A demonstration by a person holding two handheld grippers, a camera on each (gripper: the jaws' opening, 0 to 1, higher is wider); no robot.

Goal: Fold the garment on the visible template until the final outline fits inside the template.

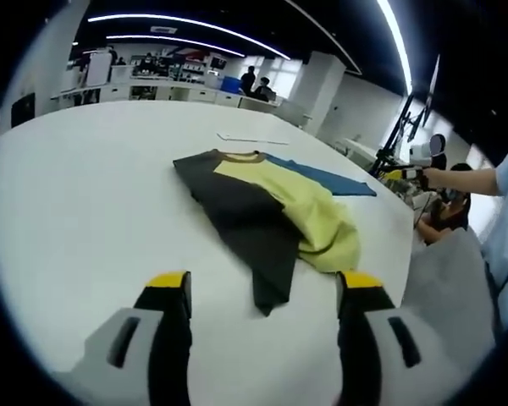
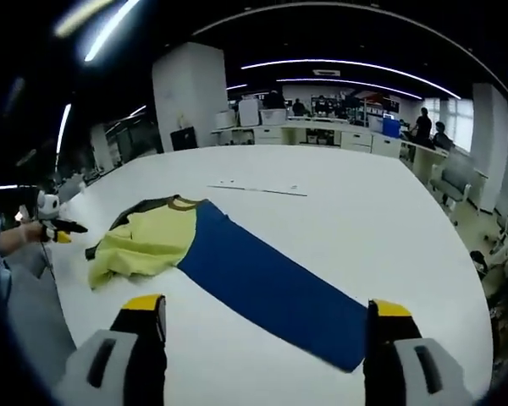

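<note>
In the left gripper view, your left hand-held gripper [image 1: 263, 290] is released, jaws spread and holding nothing, hovering over the white surface [image 1: 85, 211] just short of the garment [image 1: 262, 207]. The garment lies bunched, its dark half draped over the yellow half, and a blue template [image 1: 330, 178] pokes out behind it. Your other hand-held gripper shows far right, well apart from the cloth.

In the right gripper view, your right hand-held gripper [image 2: 267, 311] is also released and empty, poised above the near end of the blue template [image 2: 271, 288]. The garment [image 2: 148, 241] sits crumpled over the template's far end, partly spilling off it onto the surface [image 2: 364, 220].

The risk: pinching only the top layer would probably drag the heap further off the template, or shift the template itself.
</note>
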